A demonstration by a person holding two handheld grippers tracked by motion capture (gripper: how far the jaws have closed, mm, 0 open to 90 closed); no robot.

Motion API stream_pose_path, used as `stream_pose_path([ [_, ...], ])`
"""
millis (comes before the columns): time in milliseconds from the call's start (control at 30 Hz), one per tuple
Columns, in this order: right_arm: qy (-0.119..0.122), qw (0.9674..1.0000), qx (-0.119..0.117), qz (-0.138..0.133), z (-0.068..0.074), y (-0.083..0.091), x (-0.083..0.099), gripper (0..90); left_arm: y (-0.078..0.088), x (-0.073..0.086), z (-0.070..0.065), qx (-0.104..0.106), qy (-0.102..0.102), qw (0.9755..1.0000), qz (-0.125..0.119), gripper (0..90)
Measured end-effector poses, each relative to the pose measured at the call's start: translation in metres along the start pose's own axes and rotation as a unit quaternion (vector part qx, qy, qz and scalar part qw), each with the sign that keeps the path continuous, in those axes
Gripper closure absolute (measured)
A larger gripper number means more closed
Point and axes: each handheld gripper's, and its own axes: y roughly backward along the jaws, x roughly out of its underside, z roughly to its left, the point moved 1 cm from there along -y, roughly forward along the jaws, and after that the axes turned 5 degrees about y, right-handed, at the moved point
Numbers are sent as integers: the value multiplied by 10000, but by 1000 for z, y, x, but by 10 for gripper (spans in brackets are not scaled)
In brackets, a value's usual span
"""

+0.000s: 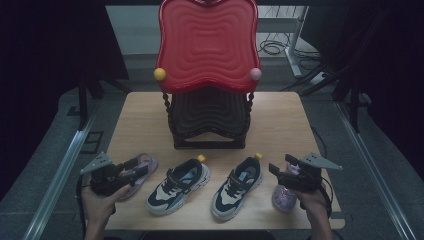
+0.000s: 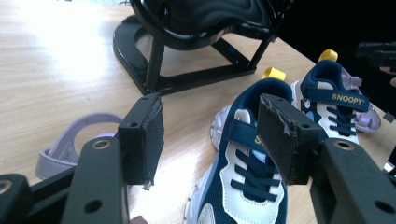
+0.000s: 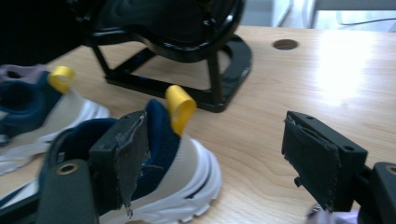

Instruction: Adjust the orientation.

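Two navy and white sneakers stand side by side at the table's front, the left sneaker [image 1: 180, 185] [image 2: 252, 177] and the right sneaker [image 1: 239, 186] [image 3: 173, 158], each with a yellow heel tab. A purple sandal [image 1: 145, 165] [image 2: 67, 147] lies at the far left under my left gripper [image 1: 129, 167] [image 2: 215, 135]. That gripper is open and holds nothing. Another purple sandal [image 1: 283, 199] lies at the far right, below my right gripper [image 1: 282, 166] [image 3: 217, 154], which is open too, its jaws beside the right sneaker's heel.
A two-tier shoe rack stands behind the shoes, with a red upper shelf [image 1: 207, 45] and a black lower shelf [image 1: 210, 115] on a black base [image 2: 187, 79] [image 3: 219, 88]. The wooden table [image 1: 280, 125] has a cable hole [image 3: 285, 44]. Metal rails run along both sides.
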Motion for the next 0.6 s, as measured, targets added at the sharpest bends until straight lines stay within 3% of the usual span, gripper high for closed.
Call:
stream_pose_path([
  [267, -49, 9999, -148, 62, -5, -13, 9, 270, 0, 2, 2, -25, 52, 9999, 120, 445],
  [400, 33, 9997, -216, 123, -1, -20, 12, 287, 0, 2, 0, 50, 13, 9999, 149, 475],
  [467, 222, 9992, -235, 223, 2, -24, 11, 289, 0, 1, -2, 94, -10, 9998, 161, 485],
  [600, 313, 9994, -88, 128, 6, -21, 9, 296, 1, -2, -4, 203, -116, 9996, 145, 512],
])
